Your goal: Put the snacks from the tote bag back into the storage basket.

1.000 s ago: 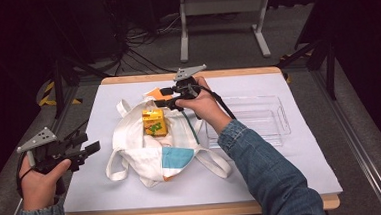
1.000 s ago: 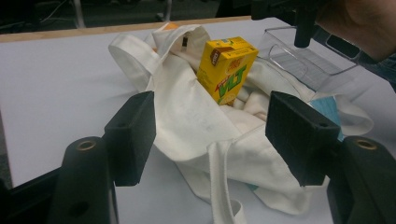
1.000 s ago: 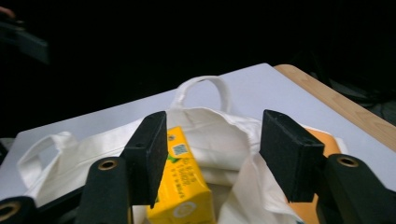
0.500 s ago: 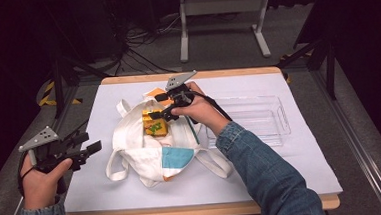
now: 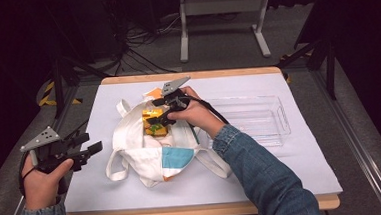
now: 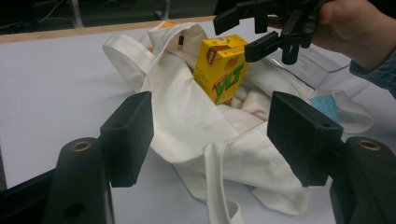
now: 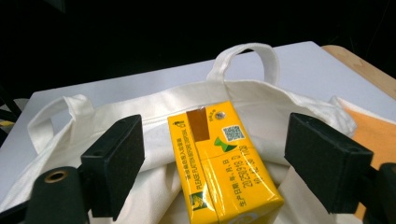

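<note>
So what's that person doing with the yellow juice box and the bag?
A person holds a gripper in each hand at a white table. The right gripper hangs just over a yellow drink carton that sits in the mouth of a white cloth bag. Its jaws have just been opening and now stand wide on either side of the carton, not pressing it. The left gripper waits open beside the bag, holding nothing. A clear plastic tray lies to the right of the bag.
</note>
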A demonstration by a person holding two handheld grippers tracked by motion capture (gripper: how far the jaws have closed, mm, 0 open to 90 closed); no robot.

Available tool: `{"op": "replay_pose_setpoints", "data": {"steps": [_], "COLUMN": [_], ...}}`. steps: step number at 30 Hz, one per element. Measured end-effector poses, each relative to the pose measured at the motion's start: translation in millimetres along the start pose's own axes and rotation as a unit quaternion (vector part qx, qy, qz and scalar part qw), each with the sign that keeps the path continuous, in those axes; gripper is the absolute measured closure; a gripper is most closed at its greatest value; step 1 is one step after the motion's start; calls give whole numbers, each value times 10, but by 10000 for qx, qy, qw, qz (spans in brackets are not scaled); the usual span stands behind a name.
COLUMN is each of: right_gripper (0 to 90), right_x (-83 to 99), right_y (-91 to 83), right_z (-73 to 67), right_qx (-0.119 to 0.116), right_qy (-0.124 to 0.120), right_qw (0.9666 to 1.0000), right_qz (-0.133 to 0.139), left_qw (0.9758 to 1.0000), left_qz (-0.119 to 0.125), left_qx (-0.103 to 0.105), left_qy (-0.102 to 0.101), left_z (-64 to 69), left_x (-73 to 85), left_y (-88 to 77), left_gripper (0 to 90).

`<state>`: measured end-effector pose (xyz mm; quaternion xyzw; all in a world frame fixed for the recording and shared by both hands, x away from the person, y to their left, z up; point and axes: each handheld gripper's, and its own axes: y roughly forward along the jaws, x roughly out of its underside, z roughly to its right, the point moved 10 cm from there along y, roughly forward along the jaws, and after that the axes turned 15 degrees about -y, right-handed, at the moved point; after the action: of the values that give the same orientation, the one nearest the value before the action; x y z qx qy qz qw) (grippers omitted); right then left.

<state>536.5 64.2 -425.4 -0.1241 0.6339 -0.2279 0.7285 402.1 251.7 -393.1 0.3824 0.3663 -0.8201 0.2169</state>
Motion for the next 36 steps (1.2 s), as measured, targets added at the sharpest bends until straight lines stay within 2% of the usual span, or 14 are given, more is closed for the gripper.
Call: {"op": "replay_pose_setpoints", "data": {"steps": [2,15,23,27,29,36], "right_gripper": [199,210,270,352,439,507], "right_x": [51,184,224,230,226,211], "right_y": [29,120,163,178,176,158], "right_z": [-9,-9,-23,-31,-33,-39], "right_qx": [-27,-67,-133,-147,-190,-258], "right_qy": [-13,-56,-161,-334,-400,-509], "right_qw": [9999,9994,9989,9983,9980,9974], "right_qz": [-114,-341,-426,-457,-446,-438], "left_qw": [10000,10000,10000,10000,10000,10000], "left_qz": [6,-23,-50,-54,-60,-43], "left_qx": [-10,1,-3,7,15,18], "left_qy": [-3,-4,-35,-46,-36,-64], "left_z": [-4,-8,-13,-17,-19,-26], "left_x": [-2,5,17,19,21,19], "left_y": [-5,14,35,38,38,32], "left_gripper": [324,320,320,320,320,320]}}
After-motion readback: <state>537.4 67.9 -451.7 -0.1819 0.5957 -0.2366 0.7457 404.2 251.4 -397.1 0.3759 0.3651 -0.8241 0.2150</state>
